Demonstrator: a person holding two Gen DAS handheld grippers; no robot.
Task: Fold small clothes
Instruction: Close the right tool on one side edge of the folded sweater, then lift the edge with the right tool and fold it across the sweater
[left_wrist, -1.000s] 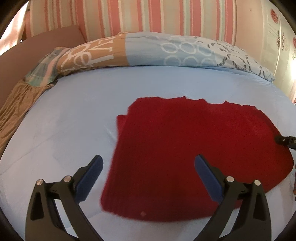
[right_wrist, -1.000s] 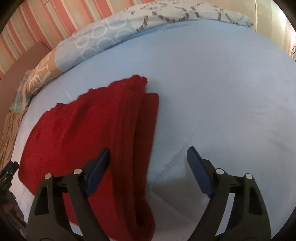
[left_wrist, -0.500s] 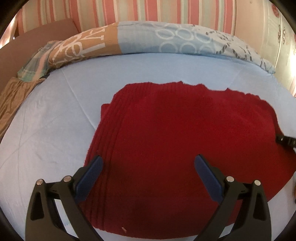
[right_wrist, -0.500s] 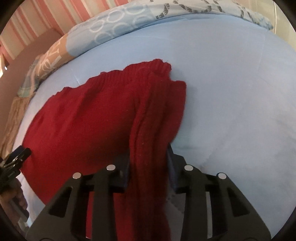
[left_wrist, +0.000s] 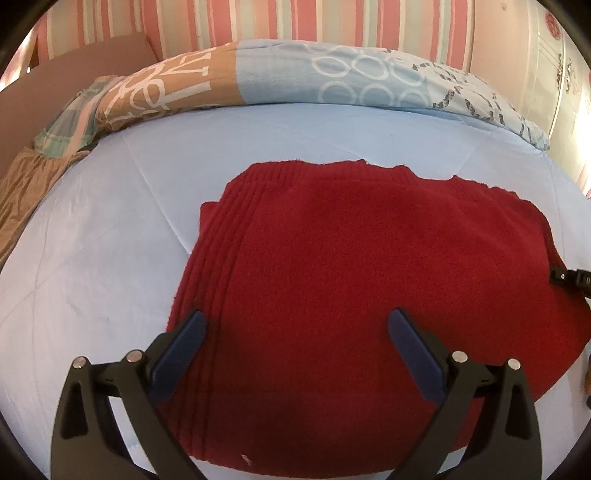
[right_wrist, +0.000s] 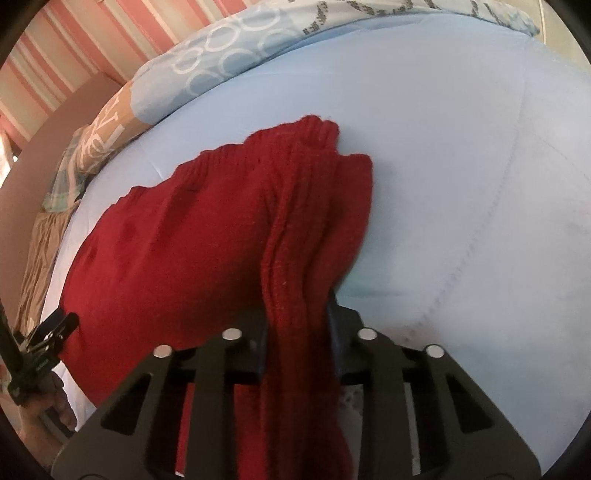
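Pale blue bedsheet (left_wrist: 110, 229) covers the whole bed, smooth, with faint crease lines running across it. Along the far edge lies a long patterned duvet (left_wrist: 295, 77): tan section with white lettering at left, light blue with white rings in the middle, dark script print toward the right. Plaid fabric in teal and pink (left_wrist: 70, 122) is bunched at the far left end of it. Below that, a brown gathered bed skirt (left_wrist: 26, 184) hangs off the left side. Plain brown headboard panel (left_wrist: 74, 77) at far left. Pink and cream striped wall (left_wrist: 332, 22) behind everything.
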